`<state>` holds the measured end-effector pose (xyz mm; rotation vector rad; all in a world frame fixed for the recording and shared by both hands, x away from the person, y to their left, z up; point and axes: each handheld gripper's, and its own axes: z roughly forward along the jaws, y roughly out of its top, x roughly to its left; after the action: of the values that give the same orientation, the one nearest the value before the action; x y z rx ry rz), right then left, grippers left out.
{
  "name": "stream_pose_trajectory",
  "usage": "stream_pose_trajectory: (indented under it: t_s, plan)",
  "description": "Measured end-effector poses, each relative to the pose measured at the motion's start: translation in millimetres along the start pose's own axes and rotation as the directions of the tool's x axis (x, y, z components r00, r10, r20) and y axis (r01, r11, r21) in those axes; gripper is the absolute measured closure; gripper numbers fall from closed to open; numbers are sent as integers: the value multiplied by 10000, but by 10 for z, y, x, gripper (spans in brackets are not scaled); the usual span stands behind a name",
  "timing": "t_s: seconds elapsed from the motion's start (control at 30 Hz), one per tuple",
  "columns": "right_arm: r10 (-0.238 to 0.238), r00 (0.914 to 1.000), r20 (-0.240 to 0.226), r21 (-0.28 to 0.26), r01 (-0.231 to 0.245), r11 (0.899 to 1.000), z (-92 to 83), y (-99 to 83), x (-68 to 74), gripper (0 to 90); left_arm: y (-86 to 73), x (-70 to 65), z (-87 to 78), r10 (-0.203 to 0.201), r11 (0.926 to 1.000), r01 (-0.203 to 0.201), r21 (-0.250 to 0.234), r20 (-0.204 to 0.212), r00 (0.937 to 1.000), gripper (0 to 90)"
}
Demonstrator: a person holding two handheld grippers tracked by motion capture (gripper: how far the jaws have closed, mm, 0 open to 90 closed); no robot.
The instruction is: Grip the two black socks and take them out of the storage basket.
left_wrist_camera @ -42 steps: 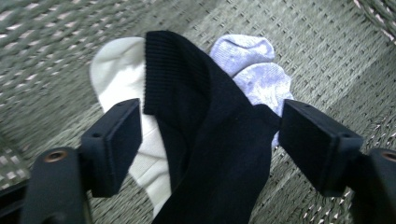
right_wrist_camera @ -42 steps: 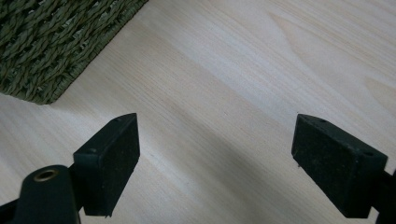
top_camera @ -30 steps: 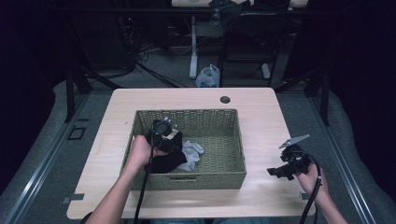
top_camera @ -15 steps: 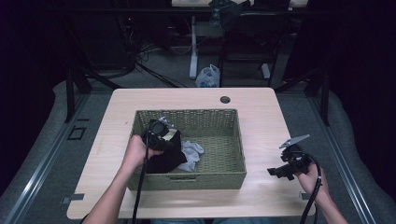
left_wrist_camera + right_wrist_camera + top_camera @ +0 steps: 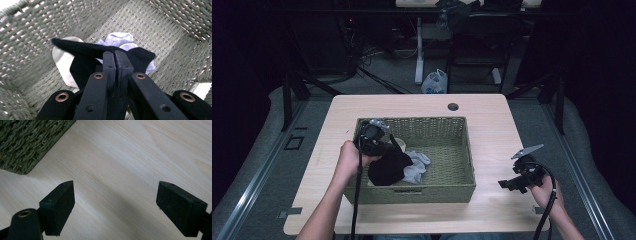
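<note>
Inside the woven basket point(image 5: 432, 187), toward its left wall, the left gripper point(image 5: 115, 56) pinches a soft, light black sock point(image 5: 82, 48) at a bunched fold, likely to drape limply, while the right gripper point(image 5: 115, 205) hangs wide apart right of the basket.

Green woven basket point(image 5: 452, 175); black sock point(image 5: 82, 50), perhaps lilac cloth point(image 5: 120, 40)

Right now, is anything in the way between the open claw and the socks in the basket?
Yes. The right claw hovers open over bare table, outside the basket; the basket's woven wall stands between it and the socks. The left claw is already shut on the black sock inside.
</note>
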<state>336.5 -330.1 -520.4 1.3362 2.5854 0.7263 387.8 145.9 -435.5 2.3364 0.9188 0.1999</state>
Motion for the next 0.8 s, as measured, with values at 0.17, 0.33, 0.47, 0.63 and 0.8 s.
stream_pose_trajectory:
  t_s: [0.17,0.33,0.47,0.63,0.8]
  plan:
    - [6,10000,95,60,-7,10000,-1,-1,4,146,15,5,-79,-73,9994,70,-326,-85,9999,877]
    - [-37,9999,95,43,37,10000,-2,-1,3,146,42,-5,-174,-54,9982,46,-592,-125,9999,878]
    - [-24,9998,174,116,22,9999,-3,1,12,146,70,-12,-247,15,9976,-27,-698,-182,9998,879]
    - [-28,9999,146,157,26,9999,5,-1,10,146,134,1,-379,38,9948,-69,-1018,-301,9995,880]
    - [-59,9999,100,149,57,9999,7,-3,11,146,211,-2,-447,187,9957,-222,-902,-397,9990,879]
